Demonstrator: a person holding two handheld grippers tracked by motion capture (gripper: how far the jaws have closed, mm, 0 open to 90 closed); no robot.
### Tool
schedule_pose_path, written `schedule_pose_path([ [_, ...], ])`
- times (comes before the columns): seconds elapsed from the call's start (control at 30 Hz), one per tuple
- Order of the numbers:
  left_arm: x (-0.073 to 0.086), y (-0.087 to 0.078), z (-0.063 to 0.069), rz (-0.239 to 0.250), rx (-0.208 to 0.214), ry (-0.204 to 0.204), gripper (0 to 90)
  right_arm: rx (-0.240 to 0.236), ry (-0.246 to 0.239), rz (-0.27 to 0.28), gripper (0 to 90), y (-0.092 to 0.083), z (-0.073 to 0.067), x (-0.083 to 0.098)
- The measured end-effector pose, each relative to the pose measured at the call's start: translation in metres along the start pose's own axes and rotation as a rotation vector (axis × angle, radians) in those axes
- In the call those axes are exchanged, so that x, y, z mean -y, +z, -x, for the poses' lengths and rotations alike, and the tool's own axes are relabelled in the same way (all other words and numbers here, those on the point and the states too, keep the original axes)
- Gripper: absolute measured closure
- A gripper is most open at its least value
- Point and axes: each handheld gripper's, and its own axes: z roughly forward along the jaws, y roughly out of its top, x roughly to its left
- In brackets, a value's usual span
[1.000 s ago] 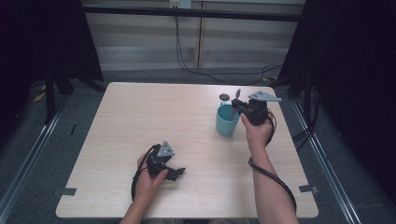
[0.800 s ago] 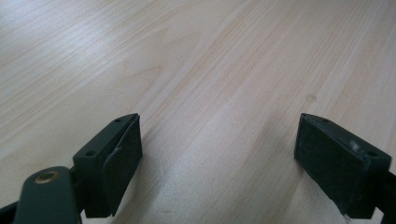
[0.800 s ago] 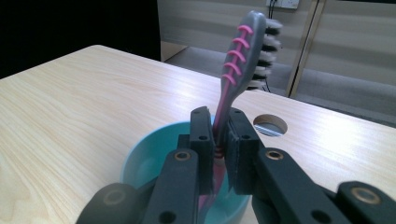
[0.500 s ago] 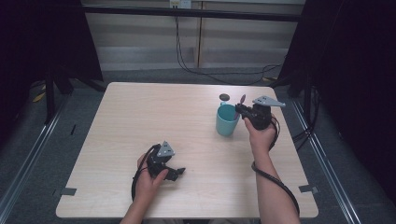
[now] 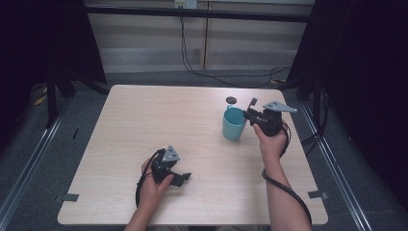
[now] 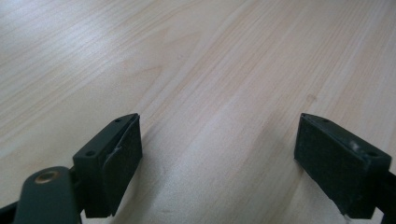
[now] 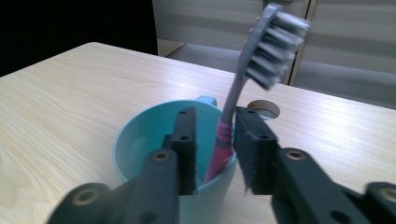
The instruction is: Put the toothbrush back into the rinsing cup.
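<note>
Pale wooden worktop [image 5: 144, 125] is carrying a teal cup [image 5: 234, 124]. My right tongs [image 7: 215, 140] have just been opening, releasing the toothbrush [image 7: 261, 51] now leaning inside it. My left tongs [image 6: 217, 154] are resting spread wide, gripping nothing.

My cup [image 7: 154, 140] is teal blue, inside and out. The toothbrush [image 7: 243, 93] in it has a grey neck and grey bristles over a pink handle. My worktop [image 5: 159, 125] is pale wood with a fine straight grain. Both my right gripper [image 7: 215, 149] and left gripper [image 6: 217, 158] are matt black.
</note>
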Motion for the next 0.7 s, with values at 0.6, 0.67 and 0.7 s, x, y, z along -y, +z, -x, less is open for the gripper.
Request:
schedule_pose_path([
  [0.6,0.0,0.0,0.001,-0.001,-0.004,-0.005,15.0,-0.034,-0.013,-0.064,29.6,-0.027,-0.009,0.004],
  [0.67,0.0,0.0,0.001,-0.001,-0.005,-0.005,15.0,-0.041,-0.017,-0.076,29.6,-0.031,-0.012,0.005],
  [0.7,0.0,0.0,0.001,-0.001,-0.004,-0.005,15.0,-0.045,-0.017,-0.074,29.3,-0.032,-0.013,0.006],
])
